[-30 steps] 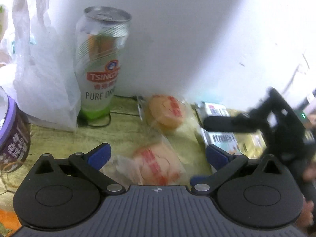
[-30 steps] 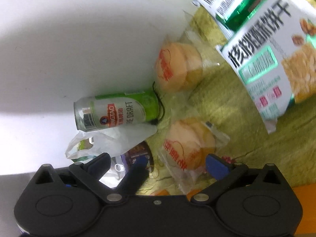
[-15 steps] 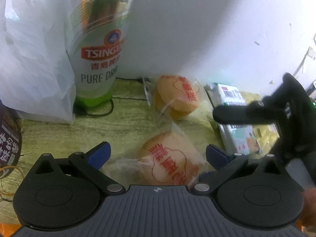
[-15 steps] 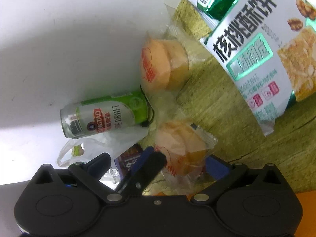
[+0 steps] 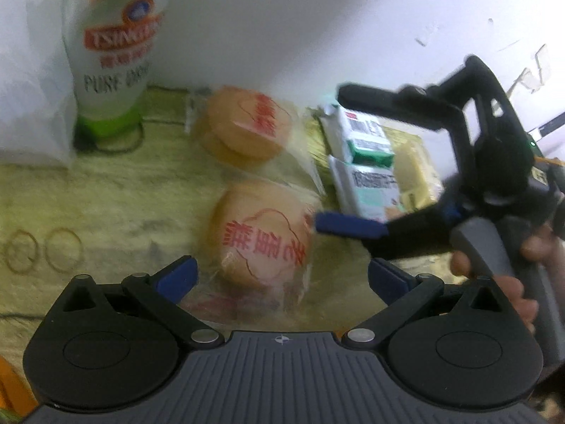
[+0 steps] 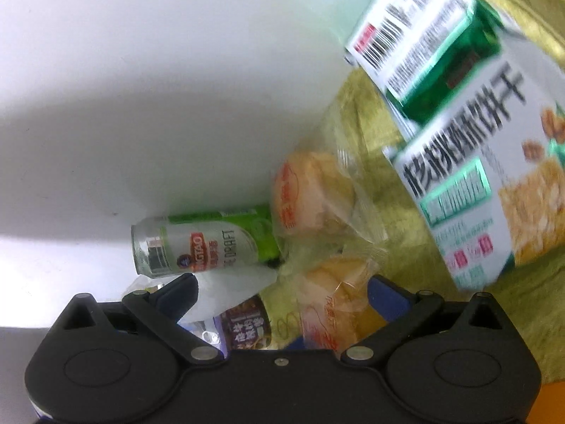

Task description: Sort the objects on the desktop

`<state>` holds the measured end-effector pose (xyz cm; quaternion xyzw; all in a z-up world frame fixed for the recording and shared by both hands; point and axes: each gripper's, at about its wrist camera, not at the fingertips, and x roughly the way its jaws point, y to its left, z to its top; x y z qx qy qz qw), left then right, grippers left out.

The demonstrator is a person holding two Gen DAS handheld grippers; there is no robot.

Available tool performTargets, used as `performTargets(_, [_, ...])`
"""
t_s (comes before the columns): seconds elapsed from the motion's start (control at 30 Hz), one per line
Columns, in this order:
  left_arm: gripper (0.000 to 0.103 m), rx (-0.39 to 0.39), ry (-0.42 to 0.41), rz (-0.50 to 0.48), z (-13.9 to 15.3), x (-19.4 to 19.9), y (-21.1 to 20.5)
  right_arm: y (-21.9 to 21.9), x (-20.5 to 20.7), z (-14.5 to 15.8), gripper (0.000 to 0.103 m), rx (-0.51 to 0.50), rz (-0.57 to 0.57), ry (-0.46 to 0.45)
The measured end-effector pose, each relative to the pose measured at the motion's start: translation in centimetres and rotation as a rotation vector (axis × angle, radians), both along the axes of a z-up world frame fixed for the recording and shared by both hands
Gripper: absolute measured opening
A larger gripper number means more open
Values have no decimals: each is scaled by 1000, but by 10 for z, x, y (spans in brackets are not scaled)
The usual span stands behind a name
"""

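— What step now?

— Looks like reaching for the near bun (image 5: pixel 263 236) to sort it. Lies on the desk (image 5: pixel 106 194), sealed in a clear wrapper, right in front of the left claw (image 5: pixel 282 275). Spread wide there, holding nothing, not around the bun yet.

— And on the other side?

— Look at the right claw (image 5: pixel 330 155), gripped by a hand (image 5: pixel 494 275): wide open too, empty, one blue finger just beside the bun's right edge. Hard to tell whether touching.

— What next, then?

— Probably slide one claw forward till the bun sits between both fingers, then squeeze softly. Soft bun, slippery wrapper: easy to squash or drop. Better not to push both claws in together; might bump.

— Anything with stuff inside?

— Nearest, a purple cup (image 6: pixel 247 325); can't see into it. Next, two rubber bands (image 5: pixel 63 251), loose on the desk, in nothing. Further on, a second bun (image 5: pixel 243 123) in its own wrapper. Beside that, a biscuit box (image 5: pixel 374 183) and a small green box (image 5: pixel 367 137), both lying flat, seemingly shut. Farther back, a white bag (image 5: pixel 31 88); no telling what hides inside. Last, a can (image 5: pixel 113 53) standing up by the wall (image 5: pixel 317 17). Top too blurry to say opened or not.
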<state>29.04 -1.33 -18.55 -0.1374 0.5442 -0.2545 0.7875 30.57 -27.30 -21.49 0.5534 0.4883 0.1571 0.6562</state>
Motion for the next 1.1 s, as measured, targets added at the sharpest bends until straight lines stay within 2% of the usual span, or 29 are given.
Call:
performTargets(0.23, [103,-65,40,-56,2,-14,-14,3,5,3,103,-14,17,-34])
performTargets(0.4, [103,-70,50,-56,4,-19,-17,10,9,12,103,-54,70,-68])
performTargets(0.5, [103,-55,22,-42,11,-22,-14,9,7,20,103,-67,93,-83])
performTargets(0.6, [103,-35,-12,-8,17,-21,-8,10,6,33,103,-190,147,-98])
performTargets(0.7, [103,17,-28,2,18,-15,-8,20,10,39,103,-286,233,-97])
performTargets(0.93, [103,101,-46,-112,10,-23,-31,59,22,33,103,-481,509,-125])
performTargets(1.03, [103,108,-47,-117,11,-25,-34,73,24,28,103,-512,610,-151])
performTargets(1.1, [103,97,-41,-127,14,-26,-34,75,25,27,103,-502,635,-171])
